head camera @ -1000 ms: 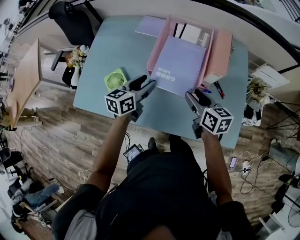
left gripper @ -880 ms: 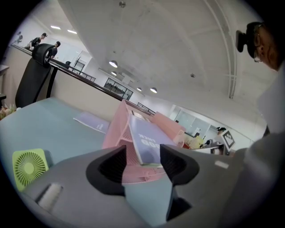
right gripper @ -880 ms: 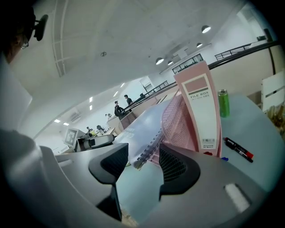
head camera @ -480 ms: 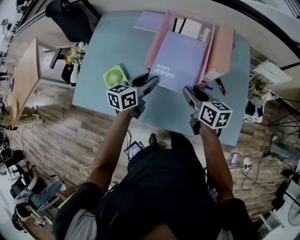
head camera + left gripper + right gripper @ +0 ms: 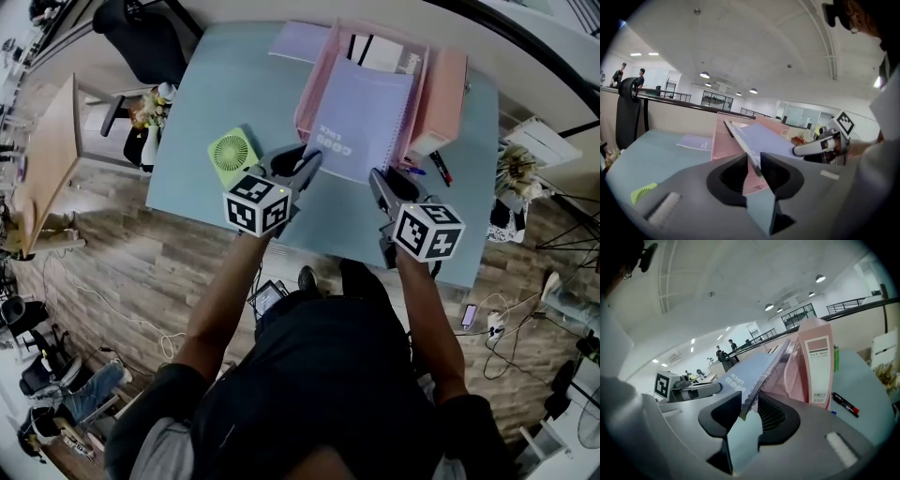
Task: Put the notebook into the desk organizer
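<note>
Left tool point(image 5: 314, 159) is clamped tight on the notebook point(image 5: 361, 117), jaws pinching the cover's edge at its seven o'clock corner, and its own view shows the thin edge caught squarely between the pads point(image 5: 765, 161). Right tool point(image 5: 373, 176) has just been closing, narrow now, with the spiral-bound corner at five o'clock pressed between its jaws. So the lilac notebook hangs tilted between both tools, near edge up off the bench point(image 5: 216, 94), far edge at twelve o'clock reaching over the pink mesh desk organizer point(image 5: 309, 94). At three o'clock of the organizer stands a pink file box point(image 5: 442, 94), with a red marker point(image 5: 439, 173) lying just beside its base. A green fan point(image 5: 230, 155) sits at nine o'clock of the left tool.
</note>
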Demonstrator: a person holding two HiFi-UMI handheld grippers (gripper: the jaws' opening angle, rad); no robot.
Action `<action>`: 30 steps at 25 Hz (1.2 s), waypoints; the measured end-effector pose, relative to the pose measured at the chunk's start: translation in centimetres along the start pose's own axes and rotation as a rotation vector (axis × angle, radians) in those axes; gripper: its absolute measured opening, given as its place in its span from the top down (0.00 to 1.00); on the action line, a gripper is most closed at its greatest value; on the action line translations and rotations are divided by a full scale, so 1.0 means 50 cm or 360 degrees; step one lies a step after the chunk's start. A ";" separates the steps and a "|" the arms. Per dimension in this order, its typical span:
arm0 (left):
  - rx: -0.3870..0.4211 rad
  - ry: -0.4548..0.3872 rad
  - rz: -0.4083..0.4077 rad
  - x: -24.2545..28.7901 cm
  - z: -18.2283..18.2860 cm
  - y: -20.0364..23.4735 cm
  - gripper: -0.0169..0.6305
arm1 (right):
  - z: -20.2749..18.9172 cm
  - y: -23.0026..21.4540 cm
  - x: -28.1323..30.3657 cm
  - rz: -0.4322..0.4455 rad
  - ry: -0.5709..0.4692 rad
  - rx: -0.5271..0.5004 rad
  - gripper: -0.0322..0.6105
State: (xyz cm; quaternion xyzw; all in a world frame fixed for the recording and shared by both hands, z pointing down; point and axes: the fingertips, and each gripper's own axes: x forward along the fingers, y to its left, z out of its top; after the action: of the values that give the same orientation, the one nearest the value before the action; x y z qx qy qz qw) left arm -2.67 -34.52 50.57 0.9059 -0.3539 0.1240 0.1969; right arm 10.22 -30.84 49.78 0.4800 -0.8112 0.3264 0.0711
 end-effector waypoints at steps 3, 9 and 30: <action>0.0070 -0.0018 0.0011 -0.013 0.003 -0.019 0.75 | -0.001 0.010 -0.013 -0.0009 -0.0025 -0.0035 0.79; 0.0122 -0.0058 0.0001 -0.050 0.010 -0.037 0.75 | -0.005 0.039 -0.037 -0.0012 -0.0064 -0.0077 0.79; 0.0158 -0.0090 -0.0011 -0.188 -0.035 -0.085 0.75 | -0.081 0.146 -0.100 0.0010 -0.0064 -0.0120 0.79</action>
State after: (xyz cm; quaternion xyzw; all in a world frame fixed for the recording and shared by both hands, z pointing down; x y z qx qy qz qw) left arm -6.64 -25.32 47.59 0.9189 -0.3496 0.1151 0.1421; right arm 6.01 -22.36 47.43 0.4810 -0.8256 0.2862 0.0717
